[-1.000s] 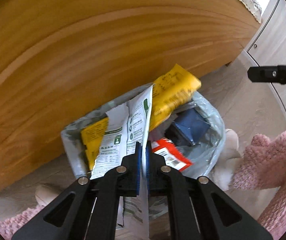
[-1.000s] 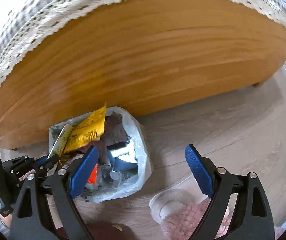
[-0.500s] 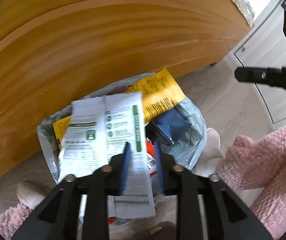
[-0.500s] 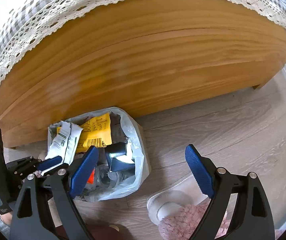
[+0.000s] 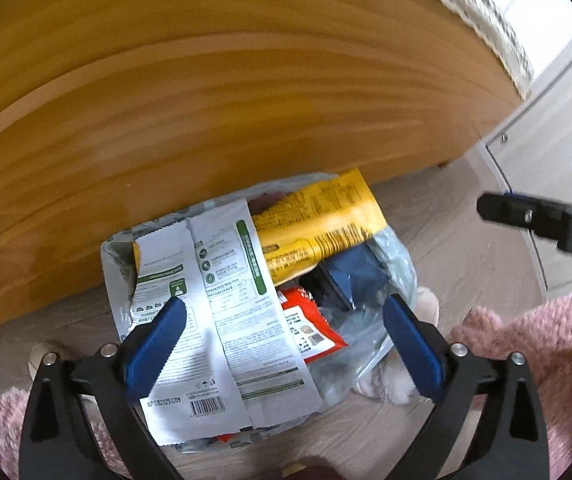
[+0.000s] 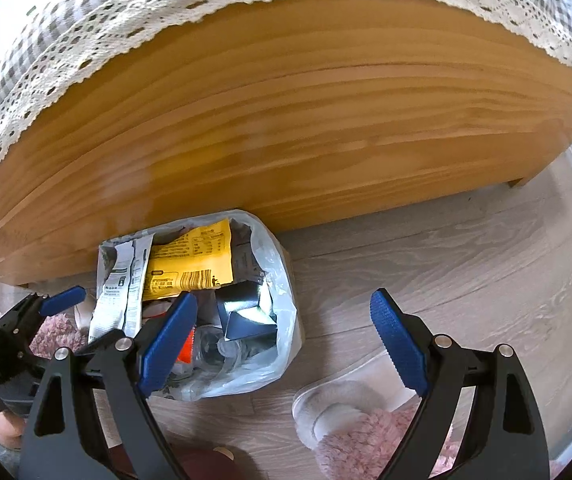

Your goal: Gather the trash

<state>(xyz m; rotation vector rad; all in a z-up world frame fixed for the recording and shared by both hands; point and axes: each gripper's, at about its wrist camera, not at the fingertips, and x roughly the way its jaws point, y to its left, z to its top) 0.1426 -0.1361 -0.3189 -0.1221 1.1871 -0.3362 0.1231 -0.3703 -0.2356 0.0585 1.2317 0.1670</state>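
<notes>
A clear plastic trash bag [image 5: 400, 258] [image 6: 282, 280] stands on the floor against the wooden bed frame, full of rubbish. A white printed wrapper [image 5: 222, 300] [image 6: 120, 288] lies flat on top of it, beside a yellow wrapper [image 5: 318, 224] [image 6: 194, 260], a red wrapper [image 5: 306, 320] and a dark blue carton [image 5: 358, 276] [image 6: 246, 312]. My left gripper [image 5: 282, 306] hangs just above the bag with its jaws opening wide; the white wrapper lies loose below them, touching neither pad. My right gripper [image 6: 284, 298] is open and empty, to the right of the bag.
The bed's wooden side board [image 6: 286, 120] rises right behind the bag, under a lace-edged cover [image 6: 126, 20]. A fluffy slipper [image 6: 338, 408] and pink fuzzy clothing [image 5: 526, 340] are close to the bag. Grey wood floor [image 6: 446, 248] runs right to a white cabinet [image 5: 546, 152].
The left gripper's jaws went from shut on the white wrapper to wide apart. The wrapper dropped and flattened on top of the bag. The right gripper stayed as it was.
</notes>
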